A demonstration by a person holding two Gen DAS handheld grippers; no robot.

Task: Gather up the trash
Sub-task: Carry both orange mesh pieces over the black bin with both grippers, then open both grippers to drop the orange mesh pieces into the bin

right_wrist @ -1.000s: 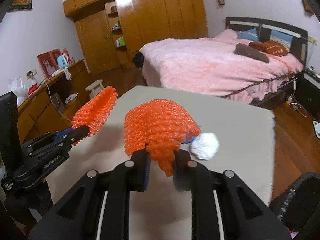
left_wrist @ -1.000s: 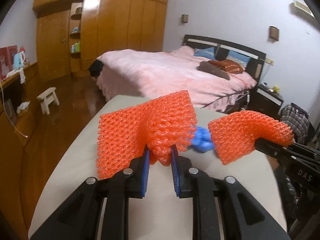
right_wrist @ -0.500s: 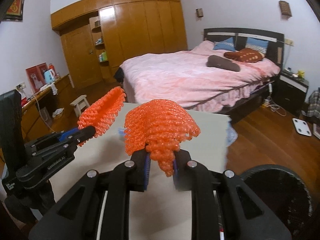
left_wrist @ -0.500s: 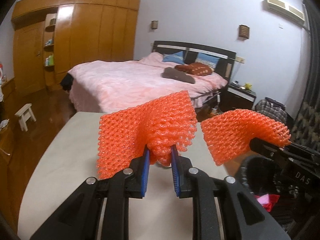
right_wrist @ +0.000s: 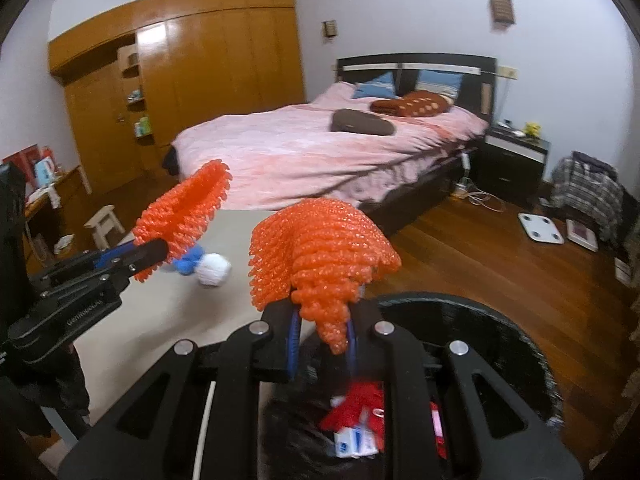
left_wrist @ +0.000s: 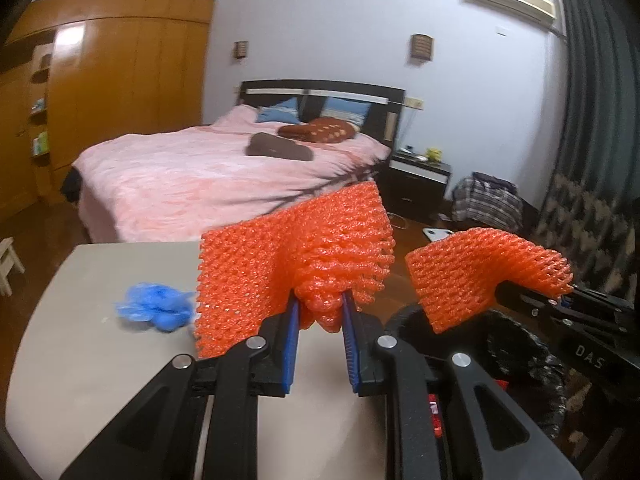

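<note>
Two pieces of orange foam netting, soft, springy, open diamond mesh with ragged cut edges. Left tongs point(left_wrist: 320, 312) narrowed onto the left foam net point(left_wrist: 292, 256), pinched at a bunched lower fold between blue ribbed pads; sheet fanned out upward and to the left above the tips, long axis roughly level across the view. Right tongs point(right_wrist: 322, 320) likewise narrowed onto the right foam net point(right_wrist: 316, 248), a crumpled tail squeezed between the pads and a domed, shell-like cap arching over them; seen from the left wrist camera as a curled strip point(left_wrist: 480, 272) draped over the tip, pointing left and drooping at its free end.

Both nets held in the air at the right edge of the beige matte counter point(left_wrist: 88, 352), over the rim of the black bin point(right_wrist: 500, 332) lined with a crinkled dark bag, red and white scraps inside. Left on the counter: a scrunched blue plastic wad point(left_wrist: 154, 308) and a white crumpled ball point(right_wrist: 212, 270) just beside it.

Compared with a second ago: grip unchanged on both nets, same folds in the same pads; view swung rightward, counter slid to the left, bin now below the tips, blue wad now left of the left net rather than between the two.
</note>
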